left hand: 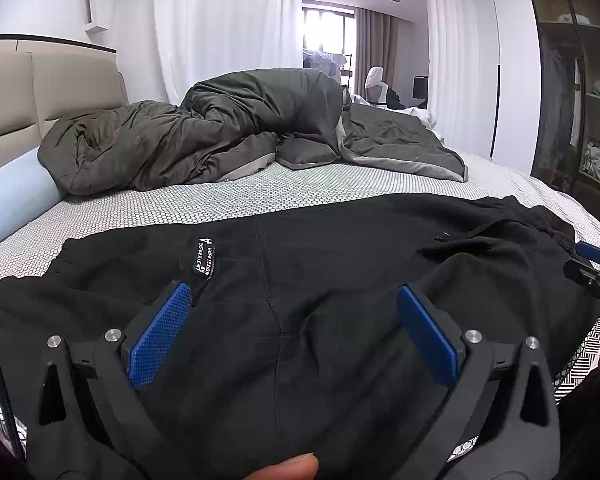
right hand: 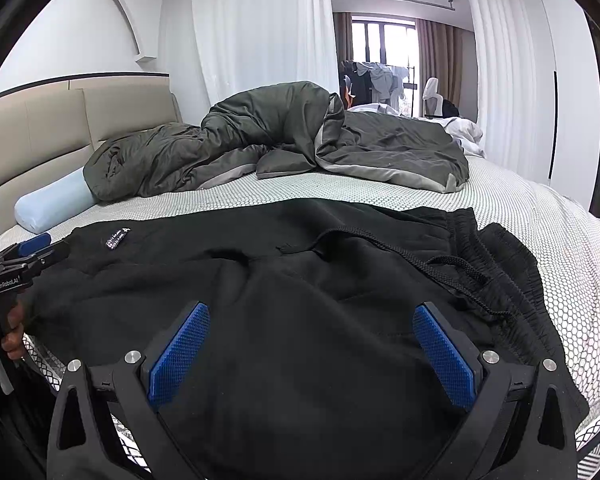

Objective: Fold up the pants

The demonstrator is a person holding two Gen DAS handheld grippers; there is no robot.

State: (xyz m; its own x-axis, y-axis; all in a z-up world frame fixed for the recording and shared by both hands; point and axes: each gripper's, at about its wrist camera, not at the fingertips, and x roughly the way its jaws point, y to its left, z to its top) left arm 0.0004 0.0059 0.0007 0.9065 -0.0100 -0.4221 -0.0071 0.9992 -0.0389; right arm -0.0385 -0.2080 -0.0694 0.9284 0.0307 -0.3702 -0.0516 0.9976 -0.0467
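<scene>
**Pants laid out, nothing grabbed**

So the black pants [left hand: 300, 280] are lying spread across the bed [left hand: 180, 200], waistband [right hand: 488, 248] off right. Left gripper [left hand: 292, 300] and right gripper [right hand: 312, 320] are both hovering over them, fingers wide apart.

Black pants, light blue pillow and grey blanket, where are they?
Black fabric pants [right hand: 300, 280]: right wrist view, middle of cloth.
Light blue pillow [left hand: 8, 204]: left wrist view, its side.
Dark grey crumpled blanket [right hand: 260, 136]: right wrist view, its bulge.
</scene>
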